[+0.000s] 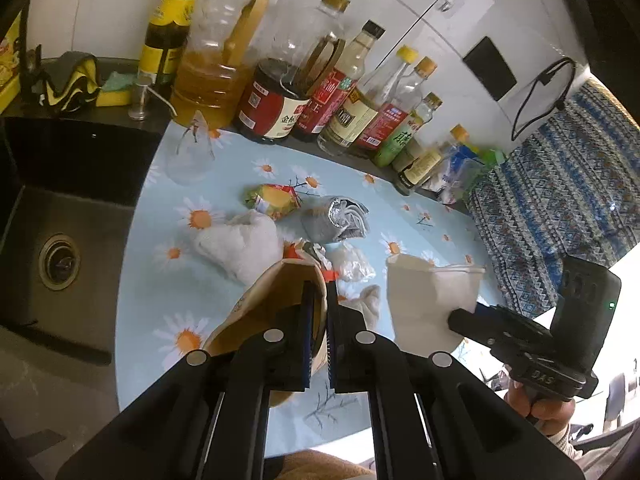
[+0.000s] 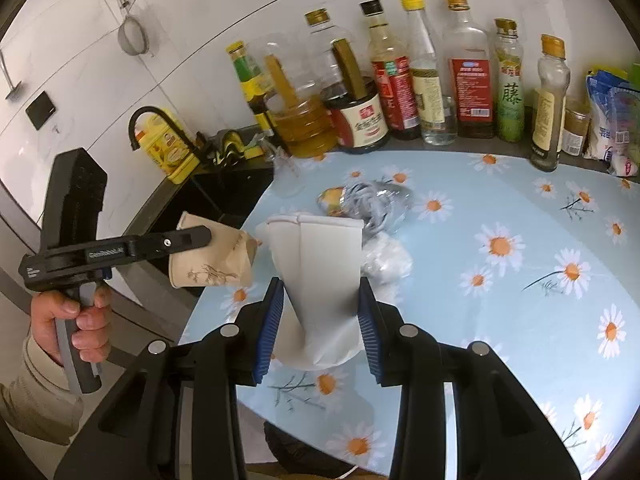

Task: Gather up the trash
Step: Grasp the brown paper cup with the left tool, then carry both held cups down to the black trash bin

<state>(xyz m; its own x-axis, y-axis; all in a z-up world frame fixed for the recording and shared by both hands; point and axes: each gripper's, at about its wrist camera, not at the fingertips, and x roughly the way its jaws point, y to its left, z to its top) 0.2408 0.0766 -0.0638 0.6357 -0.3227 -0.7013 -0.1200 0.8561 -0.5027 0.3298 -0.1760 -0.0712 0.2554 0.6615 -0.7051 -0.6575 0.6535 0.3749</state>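
Since both cups are trash, we hold one per tool: left gripper (image 1: 318,320) pinching the brown paper cup (image 2: 210,254) by its wall, right gripper (image 2: 320,320) squeezing the white paper cup (image 2: 320,264). Both are lifted above the floral tablecloth (image 2: 500,320), tools level, pointing fwd toward the remaining wrappers (image 1: 276,200) w/ bottles (image 1: 280,96) behind.

Bottle labels (image 2: 510,96) too small to read, tall green bottle (image 1: 176,20) cut off at top edge
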